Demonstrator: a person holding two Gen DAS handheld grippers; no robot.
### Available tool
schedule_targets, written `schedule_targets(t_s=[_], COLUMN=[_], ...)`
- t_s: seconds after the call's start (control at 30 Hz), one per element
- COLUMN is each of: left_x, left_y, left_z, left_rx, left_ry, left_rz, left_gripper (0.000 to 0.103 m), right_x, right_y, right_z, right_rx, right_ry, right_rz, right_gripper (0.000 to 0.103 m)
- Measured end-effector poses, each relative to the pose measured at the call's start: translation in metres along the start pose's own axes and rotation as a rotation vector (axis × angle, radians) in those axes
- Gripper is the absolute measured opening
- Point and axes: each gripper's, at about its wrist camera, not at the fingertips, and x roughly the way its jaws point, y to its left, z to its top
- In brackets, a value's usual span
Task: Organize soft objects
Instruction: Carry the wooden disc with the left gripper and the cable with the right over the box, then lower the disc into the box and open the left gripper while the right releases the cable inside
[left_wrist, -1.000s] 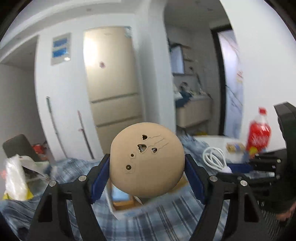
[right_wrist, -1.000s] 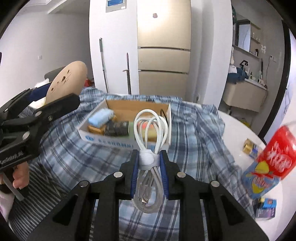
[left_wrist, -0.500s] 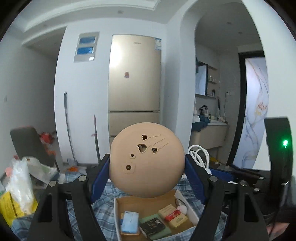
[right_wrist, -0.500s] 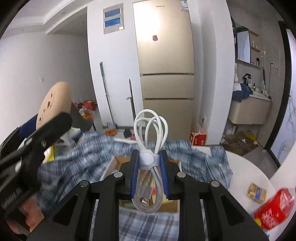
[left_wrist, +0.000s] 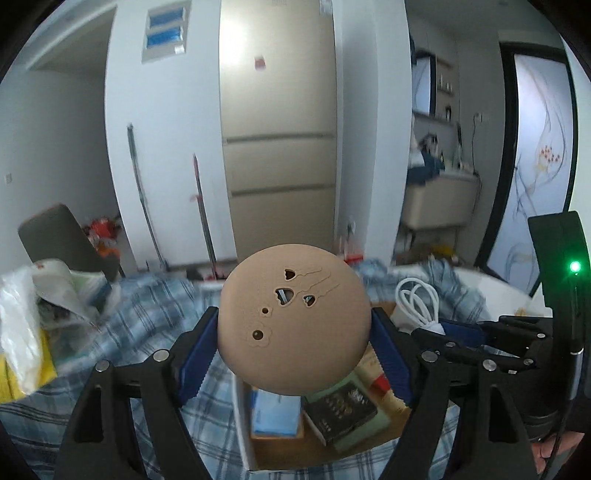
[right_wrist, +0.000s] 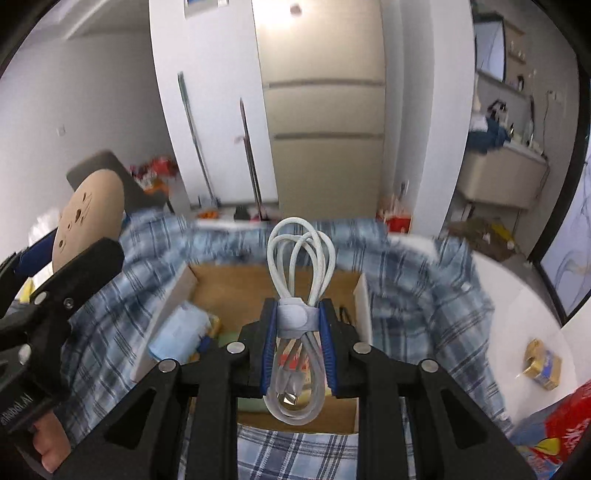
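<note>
Left wrist: left hand-held gripper (left_wrist: 293, 354) clamps tan ball (left_wrist: 293, 319); right hand-held gripper (right_wrist: 297, 345) pinches white cable (right_wrist: 301, 295).

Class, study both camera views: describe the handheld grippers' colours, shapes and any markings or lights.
Both grippers are matte black, with angular linked arms joined by round silver rivets. The left gripper and right gripper have ribbed blue pads lining their fingers. In the left view, the right one's black body shows a small glowing green light.
</note>
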Motion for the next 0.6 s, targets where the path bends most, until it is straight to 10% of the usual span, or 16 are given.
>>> schedule_targets(t_s=[0.6], left_x=[0.023], left_y=[0.003], left_z=[-0.025], left_rx=[-0.039], left_ry=[0.005], left_rz=[-0.039], left_gripper=[0.085], right_x=[0.06], right_y=[-0.003], right_z=[-0.028], right_rx=[-0.006], right_ry=[0.173], right_rz=[0.055], right_gripper=[0.032])
